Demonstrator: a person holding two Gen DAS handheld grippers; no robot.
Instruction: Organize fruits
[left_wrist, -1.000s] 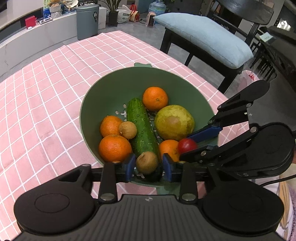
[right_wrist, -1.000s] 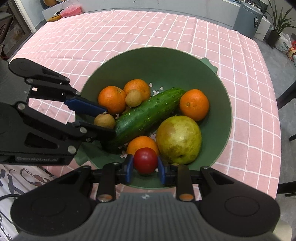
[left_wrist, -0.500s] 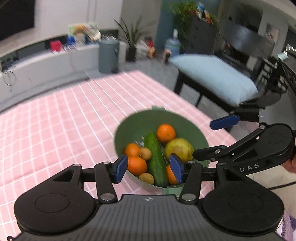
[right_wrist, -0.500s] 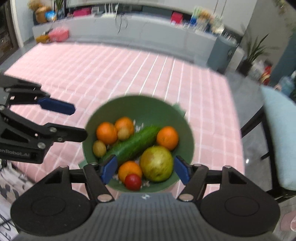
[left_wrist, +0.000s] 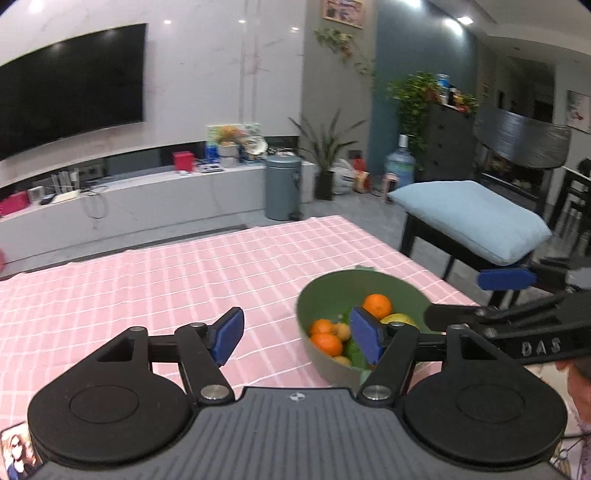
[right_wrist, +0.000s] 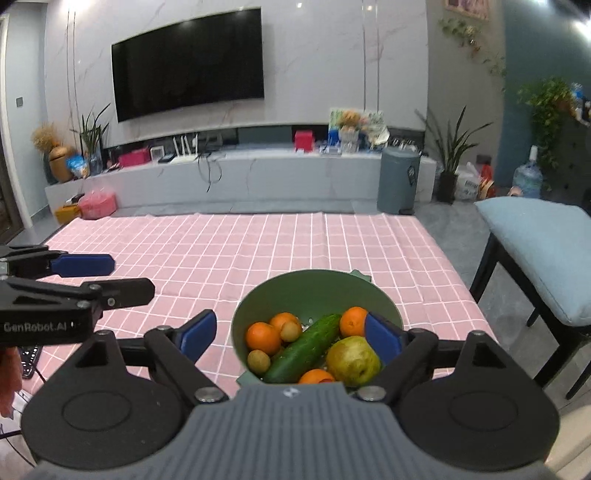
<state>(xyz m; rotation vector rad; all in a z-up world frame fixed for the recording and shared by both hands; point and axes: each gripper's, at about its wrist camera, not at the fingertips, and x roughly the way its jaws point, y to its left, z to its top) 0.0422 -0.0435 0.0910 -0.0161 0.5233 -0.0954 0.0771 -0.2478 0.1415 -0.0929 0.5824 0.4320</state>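
A green bowl (right_wrist: 258, 299) stands near the front edge of the pink checked table (right_wrist: 258, 240). It holds a cucumber (right_wrist: 303, 349), a pear (right_wrist: 352, 360), several oranges (right_wrist: 263, 338) and small brown fruits (right_wrist: 258, 361). The bowl also shows in the left wrist view (left_wrist: 332, 288), right of centre. My left gripper (left_wrist: 297, 334) is open and empty, pulled back above the table left of the bowl. My right gripper (right_wrist: 290, 334) is open and empty, pulled back with the bowl between its fingers. The red fruit is hidden behind the gripper body.
A dark chair with a light blue cushion (right_wrist: 543, 247) stands to the right of the table. A grey bin (right_wrist: 399, 181) and a low white cabinet (right_wrist: 221, 177) stand beyond the far edge. The other gripper shows at the left in the right wrist view (right_wrist: 85, 273).
Both grippers let go of their fruits in the bowl, opened wide, and drew back and up. The small brown fruit and the red fruit stayed in the bowl.
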